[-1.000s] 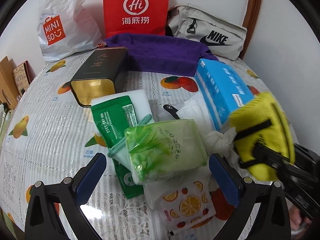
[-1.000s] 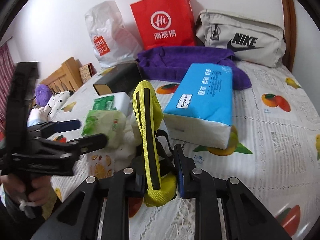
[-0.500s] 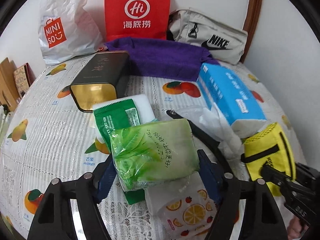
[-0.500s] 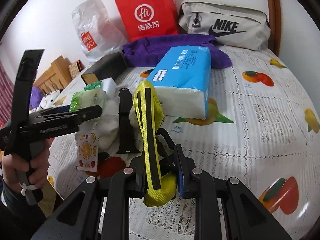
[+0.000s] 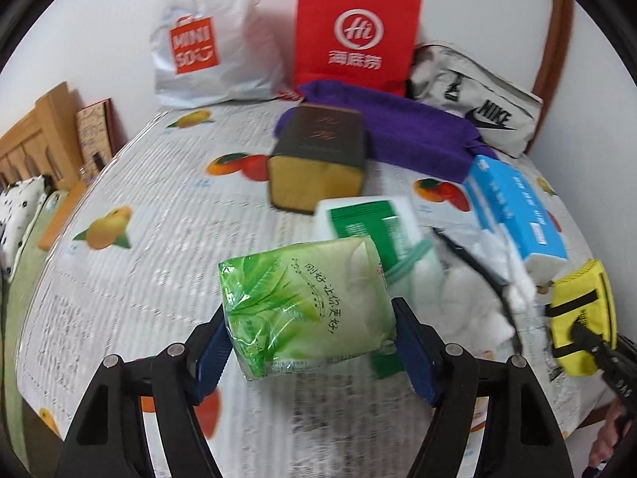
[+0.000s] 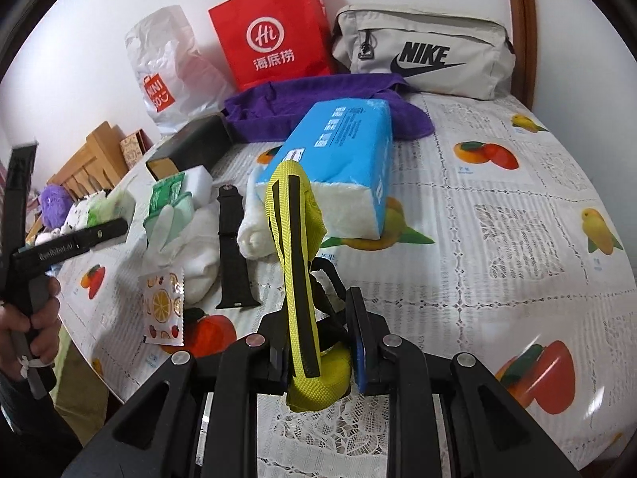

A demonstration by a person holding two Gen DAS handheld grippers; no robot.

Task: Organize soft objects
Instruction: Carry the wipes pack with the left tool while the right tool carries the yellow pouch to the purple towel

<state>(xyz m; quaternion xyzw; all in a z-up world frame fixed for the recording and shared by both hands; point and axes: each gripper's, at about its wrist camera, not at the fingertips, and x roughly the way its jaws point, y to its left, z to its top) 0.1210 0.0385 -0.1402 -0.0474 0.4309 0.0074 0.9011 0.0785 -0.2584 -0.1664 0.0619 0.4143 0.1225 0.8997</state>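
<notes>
My left gripper (image 5: 310,342) is shut on a light green tissue pack (image 5: 306,306) and holds it above the table's left part. My right gripper (image 6: 318,338) is shut on a yellow pouch with black straps (image 6: 296,255), held upright; the pouch also shows at the right edge of the left wrist view (image 5: 583,314). A blue tissue pack (image 6: 342,159), a dark green wipes pack on a white block (image 5: 366,223), white crumpled cloth (image 5: 473,298), a black watch strap (image 6: 233,247) and a fruit-print sachet (image 6: 163,306) lie on the table.
The table has a fruit-print cover (image 5: 139,271). A dark box with a gold end (image 5: 318,163), a purple towel (image 5: 414,135), a white Miniso bag (image 5: 199,40), a red paper bag (image 5: 354,36) and a grey Nike bag (image 6: 426,55) stand at the back.
My left gripper closed on the light green tissue pack, lifted it and swung it left off the pile. My right gripper drew back to the right with the yellow pouch.
</notes>
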